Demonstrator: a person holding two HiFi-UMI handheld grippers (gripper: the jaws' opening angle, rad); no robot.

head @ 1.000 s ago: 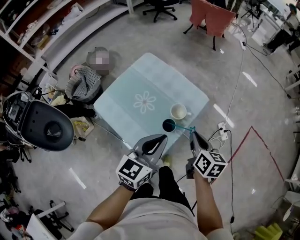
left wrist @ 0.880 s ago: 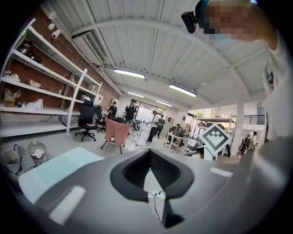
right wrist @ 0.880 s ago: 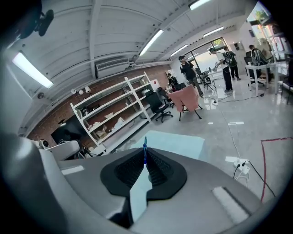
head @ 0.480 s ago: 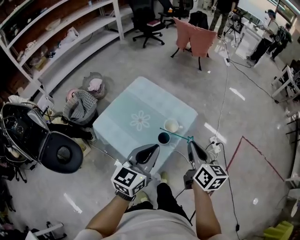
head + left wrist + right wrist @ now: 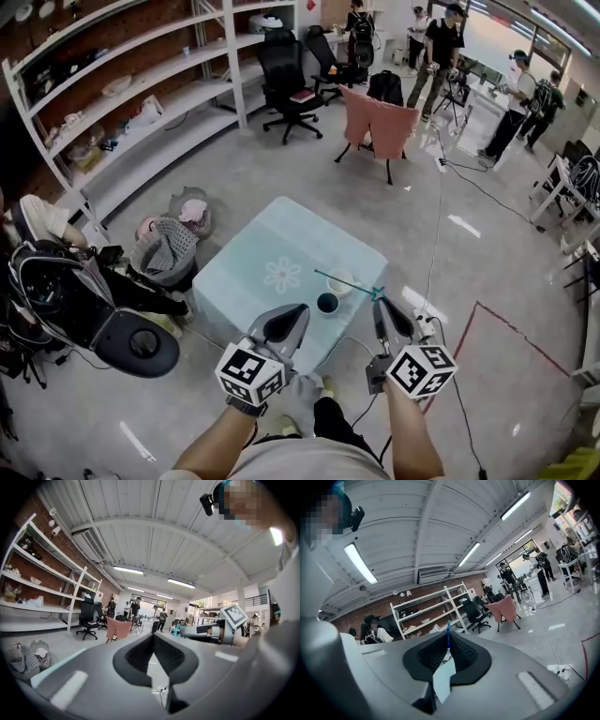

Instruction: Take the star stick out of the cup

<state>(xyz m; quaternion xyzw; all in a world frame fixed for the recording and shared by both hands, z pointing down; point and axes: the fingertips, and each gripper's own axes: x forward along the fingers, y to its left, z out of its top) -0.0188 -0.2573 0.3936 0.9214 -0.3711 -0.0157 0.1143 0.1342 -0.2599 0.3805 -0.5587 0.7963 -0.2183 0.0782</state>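
Note:
My right gripper (image 5: 379,302) is shut on one end of the thin teal star stick (image 5: 342,281). The stick reaches left from the jaws and hangs in the air above the white cup (image 5: 343,283) and the dark cup (image 5: 327,303), which stand on the pale teal table (image 5: 267,253). In the right gripper view only the stick's edge (image 5: 448,640) shows, pinched between the pads, and the cups are out of sight. My left gripper (image 5: 286,319) hovers at the table's near edge, left of the dark cup. Its jaws meet at the tip (image 5: 153,635) and hold nothing.
A flower print (image 5: 282,274) marks the table's middle. A woven basket (image 5: 167,257) and a black seat (image 5: 139,341) stand at the left. White shelves (image 5: 141,103) line the back left. A pink-draped chair (image 5: 380,122) and several people are behind. Cables and a power strip (image 5: 422,323) lie at the right.
My right gripper has risen with the stick, which has come up out of the dark cup and now hangs level above both cups. Both grippers and the view have lifted away from the table.

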